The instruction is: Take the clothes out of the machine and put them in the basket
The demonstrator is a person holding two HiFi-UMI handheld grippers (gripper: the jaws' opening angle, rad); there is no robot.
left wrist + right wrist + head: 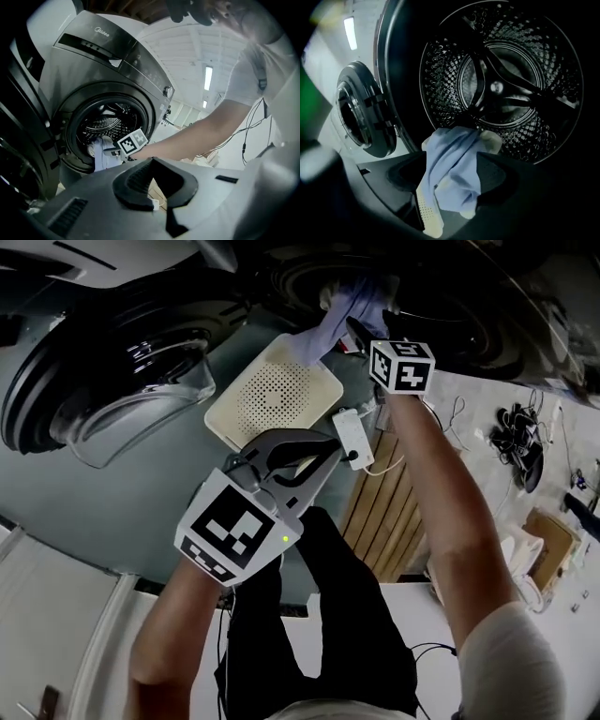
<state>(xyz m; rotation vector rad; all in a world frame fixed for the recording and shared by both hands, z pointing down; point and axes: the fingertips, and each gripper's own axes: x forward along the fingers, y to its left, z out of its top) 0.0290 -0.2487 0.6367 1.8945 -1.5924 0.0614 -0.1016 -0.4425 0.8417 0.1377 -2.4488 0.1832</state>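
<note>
A light blue cloth (342, 310) hangs out of the washing machine's mouth (441, 306) over a white perforated basket (272, 395). My right gripper (354, 332) is at the mouth. In the right gripper view the cloth (454, 164) drapes between the right gripper's (452, 176) wide-set jaws, with a dark gap on the left side; the steel drum (501, 89) lies behind. My left gripper (305, 457) hovers open over the basket's near edge with nothing in it. The left gripper view shows the left gripper (154, 180) with its jaws bare, facing the cloth (101, 157).
The machine's round glass door (122, 381) stands swung open at the left. A white power adapter (349, 435) with a cable lies by the basket on a wooden slat floor (380, 512). Dark cables (520, 442) and a cardboard box (548, 545) sit at the right.
</note>
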